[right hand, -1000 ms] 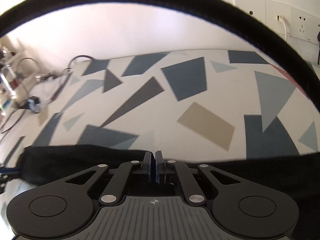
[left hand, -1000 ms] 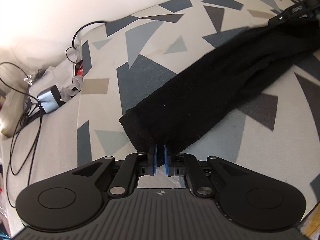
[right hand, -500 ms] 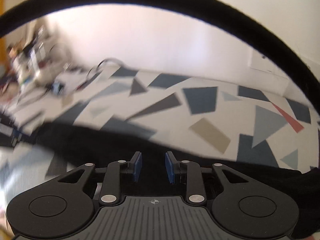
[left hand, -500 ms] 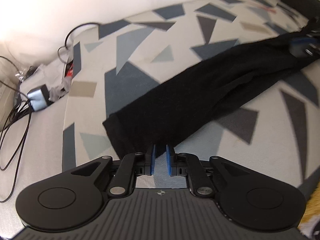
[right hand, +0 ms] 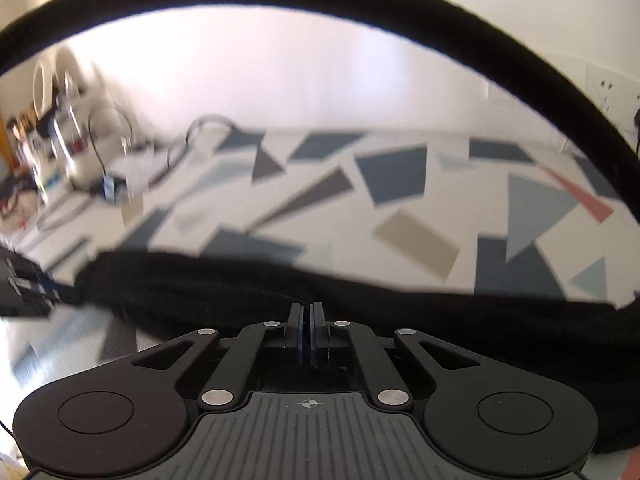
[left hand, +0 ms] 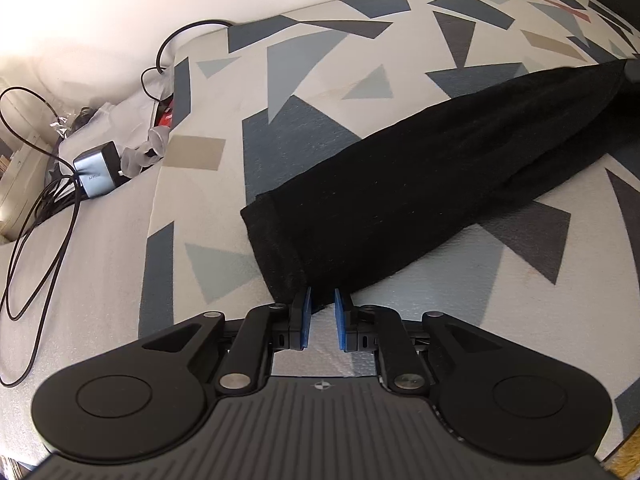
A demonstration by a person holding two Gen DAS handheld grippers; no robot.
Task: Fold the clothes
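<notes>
The left gripper (left hand: 320,308) has its blue pads a narrow gap apart and its jaws are opening; the hem corner of the black garment (left hand: 420,200) lies between the tips, unpinched. From there the garment stretches away up and to the right across the patterned bedspread (left hand: 320,80). Farther left lie a grey charger (left hand: 98,168) and cables (left hand: 36,240).

The right gripper (right hand: 306,316) is clamped tight on the garment's (right hand: 320,300) edge, with dark fabric looping overhead and the bedspread (right hand: 400,184) beyond.
</notes>
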